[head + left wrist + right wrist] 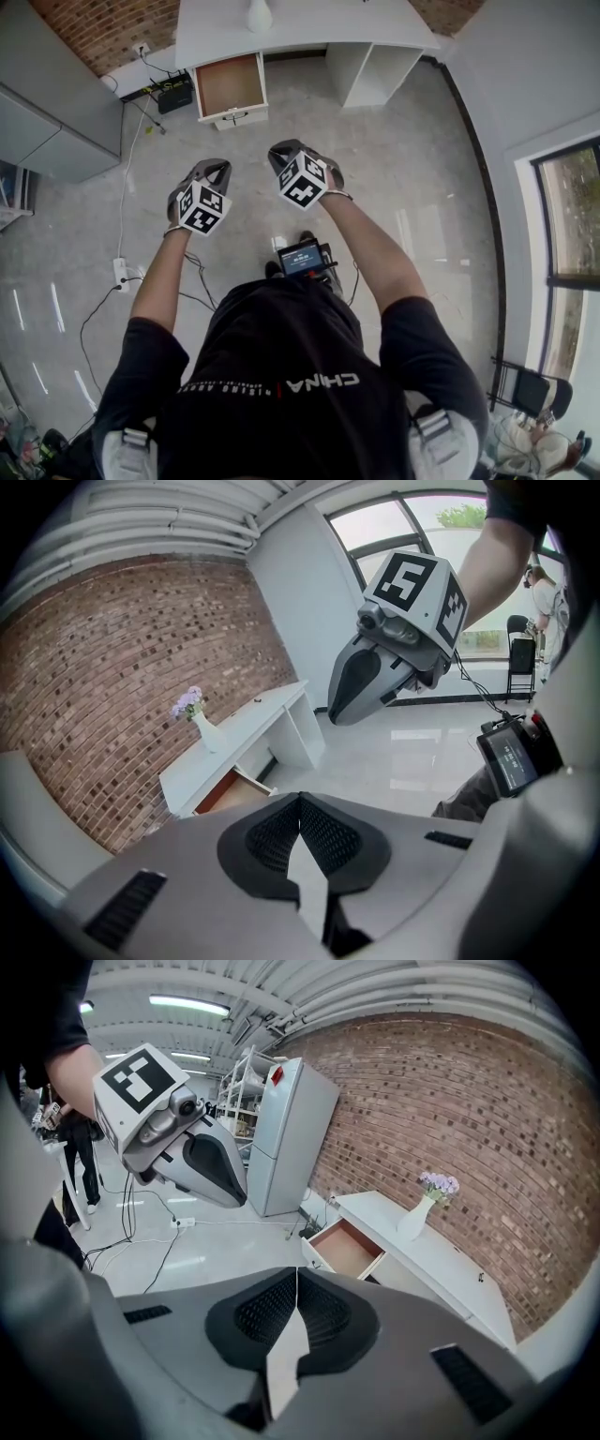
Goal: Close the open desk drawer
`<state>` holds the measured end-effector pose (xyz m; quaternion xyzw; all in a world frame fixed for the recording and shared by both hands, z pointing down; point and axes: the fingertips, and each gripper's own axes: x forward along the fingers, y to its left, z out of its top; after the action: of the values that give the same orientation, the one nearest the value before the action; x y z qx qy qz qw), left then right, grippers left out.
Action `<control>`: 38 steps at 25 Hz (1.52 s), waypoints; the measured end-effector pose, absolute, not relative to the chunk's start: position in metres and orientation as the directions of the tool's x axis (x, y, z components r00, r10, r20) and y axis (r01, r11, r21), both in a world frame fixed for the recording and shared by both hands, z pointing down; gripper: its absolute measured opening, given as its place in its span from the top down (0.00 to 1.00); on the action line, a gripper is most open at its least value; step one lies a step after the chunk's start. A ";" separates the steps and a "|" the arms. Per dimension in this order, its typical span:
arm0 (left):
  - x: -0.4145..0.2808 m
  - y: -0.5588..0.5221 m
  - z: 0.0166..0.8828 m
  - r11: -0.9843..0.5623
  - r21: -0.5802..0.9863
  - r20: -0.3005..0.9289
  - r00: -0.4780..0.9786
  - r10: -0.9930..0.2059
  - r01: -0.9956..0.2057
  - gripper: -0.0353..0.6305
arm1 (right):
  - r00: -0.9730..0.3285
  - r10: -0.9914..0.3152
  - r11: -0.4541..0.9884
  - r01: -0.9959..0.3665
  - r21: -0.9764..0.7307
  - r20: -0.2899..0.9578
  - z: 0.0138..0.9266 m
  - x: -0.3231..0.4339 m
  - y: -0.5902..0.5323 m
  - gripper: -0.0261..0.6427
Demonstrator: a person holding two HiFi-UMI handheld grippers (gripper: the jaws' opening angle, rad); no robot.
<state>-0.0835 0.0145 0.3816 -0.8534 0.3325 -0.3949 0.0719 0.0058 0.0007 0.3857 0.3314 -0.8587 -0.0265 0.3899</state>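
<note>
While my left tool (212, 169) hangs pressed together over the floor (394, 159), the drawer (229, 86) sits pulled out of the white surface (309, 23) well ahead, and my right tool (286, 150) is pressed together too, nothing pinched.

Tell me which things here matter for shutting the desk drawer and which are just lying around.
For the job: open drawer, desk, left gripper and right gripper, both shut and empty.
Just around: vase, power strip on the floor, grey cabinet, chair.
</note>
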 end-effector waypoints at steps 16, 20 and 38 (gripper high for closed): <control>-0.085 -0.130 0.408 -0.719 -0.353 0.670 0.374 -0.641 -0.599 0.93 | -0.547 -0.479 0.857 -0.459 0.233 0.686 0.418 0.004 -0.155 0.94; -0.071 -0.177 0.399 -0.694 -0.377 0.661 0.347 -0.665 -0.613 0.93 | -0.571 -0.459 0.872 -0.436 0.223 0.681 0.412 0.014 -0.208 0.94; -0.071 -0.286 0.414 -0.680 -0.380 0.695 0.291 -0.657 -0.627 0.93 | -0.614 -0.416 0.889 -0.428 0.159 0.671 0.422 0.009 -0.325 0.94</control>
<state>-0.0710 -0.2857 0.4135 -0.8033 0.3996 -0.4414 0.0172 0.0095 -0.3248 0.4220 0.2349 -0.8983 0.0085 0.3713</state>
